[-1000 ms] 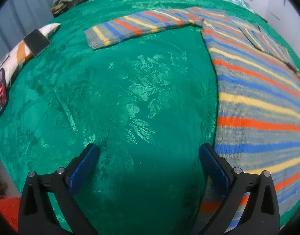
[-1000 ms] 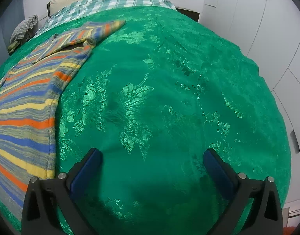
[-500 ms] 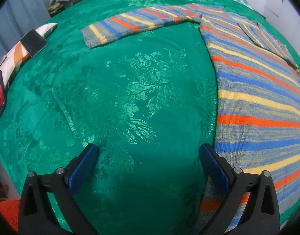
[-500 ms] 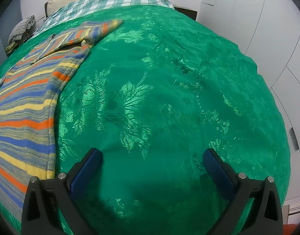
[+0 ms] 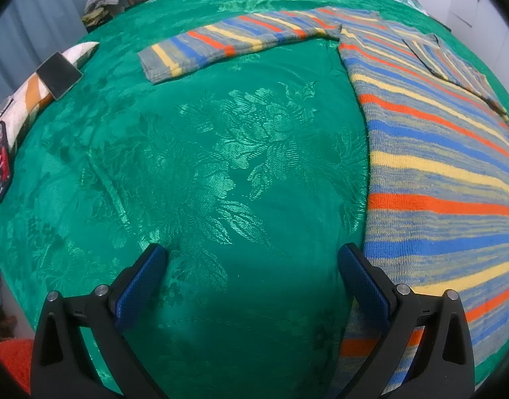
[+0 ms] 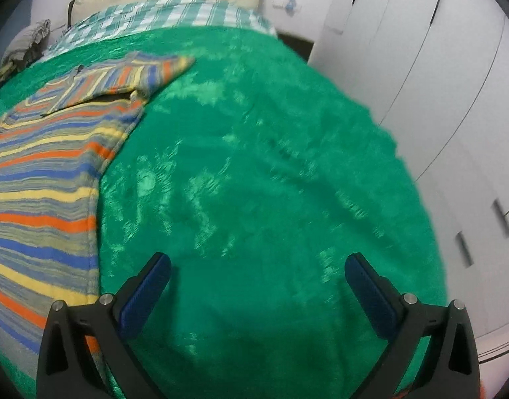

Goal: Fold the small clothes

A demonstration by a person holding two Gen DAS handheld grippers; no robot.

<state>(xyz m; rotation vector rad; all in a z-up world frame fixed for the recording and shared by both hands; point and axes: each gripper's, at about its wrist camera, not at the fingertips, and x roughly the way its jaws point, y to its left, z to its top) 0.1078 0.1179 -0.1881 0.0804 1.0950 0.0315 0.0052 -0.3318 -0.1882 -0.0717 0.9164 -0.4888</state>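
Left wrist: striped sweater flat, left gripper spread wide

Green bedspread, phone, white wardrobe.

bed: green bedspread | right: white wardrobe

Open gripper above a green bedspread. A striped sweater lies flat at left, one sleeve folded across it. White wardrobe at right.
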